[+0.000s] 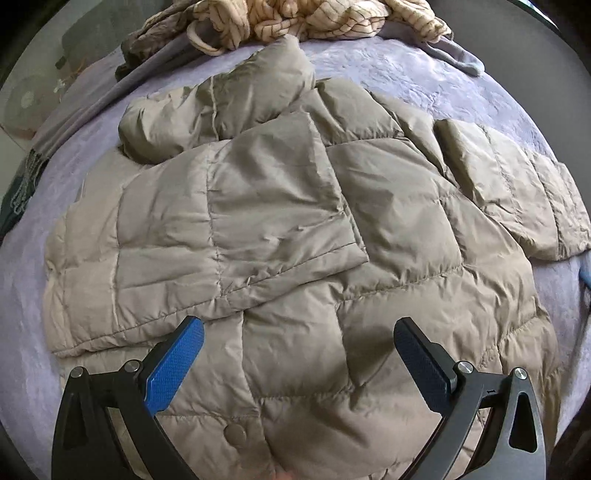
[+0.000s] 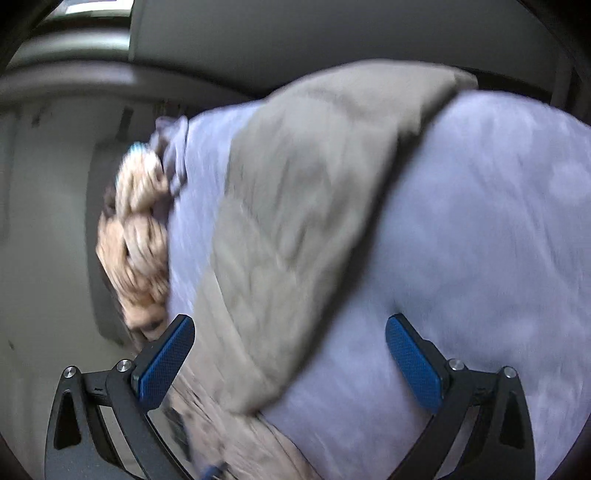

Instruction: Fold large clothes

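While the khaki quilted puffer jacket lies spread over most of the lavender bedspread, the left gripper hangs above its lower part with the blue-padded jaws spread wide and nothing between them but the fabric below, which the pads do not press. In the left wrist view one sleeve is folded across the jacket's body from about nine o'clock toward the centre, its cuff edge ending near the middle; the other sleeve stretches out toward three o'clock, lying flat on the bedspread. The hood or collar is bunched up at about eleven o'clock, and a snap button shows on the front placket near six o'clock, between the gripper's fingers. At twelve o'clock, beyond the jacket, a crumpled cream striped garment sits at the far edge of the bed, touching a grey cloth toward one o'clock. The right wrist view is heavily blurred: the right gripper also stands wide, empty, with its pads clear of the cloth, and part of the jacket runs from one o'clock down to seven o'clock across the bedspread. The cream striped garment shows at nine o'clock in that view, at the bed's edge.
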{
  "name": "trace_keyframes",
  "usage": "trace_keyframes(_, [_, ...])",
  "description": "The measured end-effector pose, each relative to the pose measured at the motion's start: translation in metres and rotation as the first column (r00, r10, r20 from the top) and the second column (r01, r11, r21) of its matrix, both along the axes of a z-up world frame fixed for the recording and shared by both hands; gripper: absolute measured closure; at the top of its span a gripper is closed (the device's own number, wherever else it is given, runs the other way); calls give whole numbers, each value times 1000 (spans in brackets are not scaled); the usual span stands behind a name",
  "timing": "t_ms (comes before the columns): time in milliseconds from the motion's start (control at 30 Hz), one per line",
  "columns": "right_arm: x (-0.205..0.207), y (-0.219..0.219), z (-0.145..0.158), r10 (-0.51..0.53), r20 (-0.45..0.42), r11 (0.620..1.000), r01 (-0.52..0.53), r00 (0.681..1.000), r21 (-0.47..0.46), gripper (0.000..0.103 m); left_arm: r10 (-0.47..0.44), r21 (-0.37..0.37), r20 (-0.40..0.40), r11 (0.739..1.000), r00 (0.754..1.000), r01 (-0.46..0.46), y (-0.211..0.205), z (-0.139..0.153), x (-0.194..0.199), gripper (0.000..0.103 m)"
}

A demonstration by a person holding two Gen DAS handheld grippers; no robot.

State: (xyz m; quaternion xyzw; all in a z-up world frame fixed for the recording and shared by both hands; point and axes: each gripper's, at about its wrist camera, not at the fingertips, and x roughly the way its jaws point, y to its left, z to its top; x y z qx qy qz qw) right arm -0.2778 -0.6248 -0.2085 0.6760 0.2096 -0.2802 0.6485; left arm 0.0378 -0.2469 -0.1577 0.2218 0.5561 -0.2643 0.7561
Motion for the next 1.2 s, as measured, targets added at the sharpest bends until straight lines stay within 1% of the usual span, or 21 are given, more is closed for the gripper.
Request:
trace_keyframes(100, [-5, -24, 0, -67, 66, 998, 66, 996, 13, 0, -22, 0, -36, 1000, 999, 22, -4, -3, -4, 0])
trace_keyframes(200, [-2, -42, -2, -96, 115, 995, 92, 989, 37, 0, -21, -13, -42, 1000, 999, 20, -2, -1, -9, 0])
trace_keyframes(300, [5, -53, -3, -101, 159, 994, 92, 982, 63, 0, -8, -25, -33, 1000, 999, 7, -2, 2, -7, 0])
trace_keyframes(367, [11, -58, -3, -95, 190, 994, 82, 977, 73, 0, -6, -27, -7, 1000, 1000, 6, -1, 6, -9, 0])
trace_keyframes(433, [16, -62, -3, -78, 192, 995, 65, 978, 76, 2, -6, -35, 10, 999, 1000, 6, -1, 10, -11, 0])
trace_keyframes(467, [20, -63, -3, -70, 191, 995, 56, 979, 80, 8, -3, -39, 8, 999, 1000, 3, -1, 11, -11, 0])
trace_keyframes(500, [24, -64, -4, -62, 193, 995, 45, 979, 90, 27, 3, -44, 5, 999, 1000, -3, 1, 12, -10, 0])
trace_keyframes(533, [29, -64, -5, -55, 191, 994, 37, 980, 99, 38, 14, -52, 1, 999, 1000, -14, 3, 13, -9, 0])
trace_keyframes(567, [33, -64, -5, -42, 182, 994, 23, 982, 106, 62, 25, -59, -3, 998, 1000, -25, 6, 14, -7, 0])
trace_keyframes(600, [37, -62, -4, -31, 164, 995, 14, 986, 101, 82, 36, -61, -4, 997, 999, -36, 10, 14, -3, 0])
trace_keyframes(633, [42, -60, 1, -18, 133, 997, 7, 991, 83, 88, 40, -58, -5, 998, 999, -40, 13, 14, 1, 0])
trace_keyframes(667, [49, -58, 11, 5, 94, 999, -9, 996, 40, 90, 40, -57, -6, 998, 999, -40, 15, 14, 3, 0])
trace_keyframes(733, [67, -50, 33, 78, 27, 995, -77, 997, -62, 90, 39, -57, -8, 998, 999, -39, 23, 15, 6, 0])
trace_keyframes(767, [81, -43, 47, 123, -4, 985, -123, 992, -118, 90, 47, -51, 2, 998, 999, -47, 28, 16, 8, 0])
trace_keyframes(833, [109, -27, 71, 206, -43, 955, -210, 978, -211, 90, 67, -47, 11, 997, 998, -66, 39, 16, 13, 0])
trace_keyframes(900, [140, -6, 94, 292, -56, 912, -295, 955, -284, 90, 106, -55, -9, 993, 994, -106, 54, 13, 24, 0])
trace_keyframes(933, [158, 8, 104, 338, -67, 884, -341, 939, -321, 90, 124, -58, -23, 990, 992, -125, 60, 12, 28, 0])
trace_keyframes(967, [177, 24, 114, 387, -89, 845, -392, 918, -363, 90, 146, -63, -34, 987, 989, -148, 67, 11, 33, 0])
trace_keyframes(1033, [214, 60, 131, 484, -153, 741, -497, 862, -452, 90, 201, -72, -32, 977, 979, -203, 85, 11, 44, 0])
trace_keyframes(1133, [270, 131, 140, 608, -263, 549, -637, 749, -541, 90, 245, -76, -22, 966, 969, -246, 108, 11, 58, 0])
trace_keyframes(1200, [296, 168, 131, 658, -300, 477, -691, 690, -543, 90, 266, -77, 0, 961, 964, -265, 121, 13, 66, 0])
